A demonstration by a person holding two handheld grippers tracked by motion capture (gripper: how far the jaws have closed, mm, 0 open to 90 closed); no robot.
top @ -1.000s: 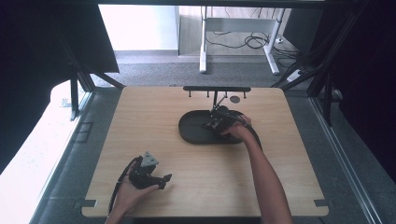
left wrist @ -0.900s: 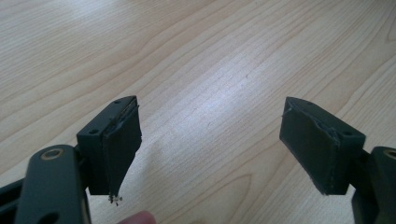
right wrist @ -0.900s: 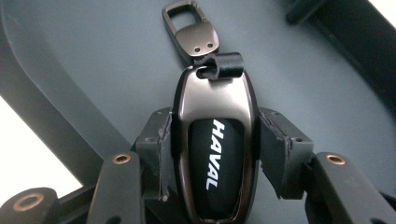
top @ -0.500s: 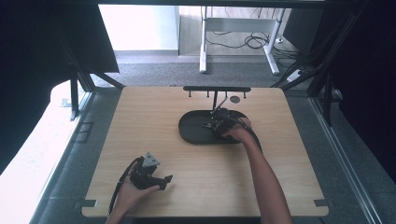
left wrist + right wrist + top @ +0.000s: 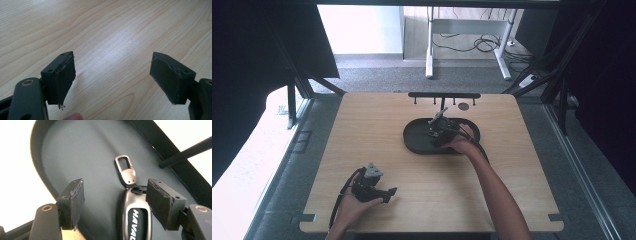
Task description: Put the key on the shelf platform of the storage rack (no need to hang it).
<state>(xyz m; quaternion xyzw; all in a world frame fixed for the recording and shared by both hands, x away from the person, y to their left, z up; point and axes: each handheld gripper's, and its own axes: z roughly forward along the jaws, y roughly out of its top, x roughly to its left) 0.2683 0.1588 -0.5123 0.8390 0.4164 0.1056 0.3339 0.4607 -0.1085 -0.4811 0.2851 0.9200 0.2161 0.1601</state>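
Right gripper view: key fob [image 5: 136,220] with metal clasp [image 5: 125,170] lying flat on floor of dark oval tray [image 5: 82,152], just inside right gripper [image 5: 120,202], jaws just opened and clear of it. Left gripper [image 5: 112,75] well apart from tray, over bare wooden table [image 5: 112,30], jaws spread, holding nothing.

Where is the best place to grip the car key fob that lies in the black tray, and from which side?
Probably the car key fob by its two long edges, coming from above: it lies flat in the black tray, its metal clip looks too thin for a firm hold.
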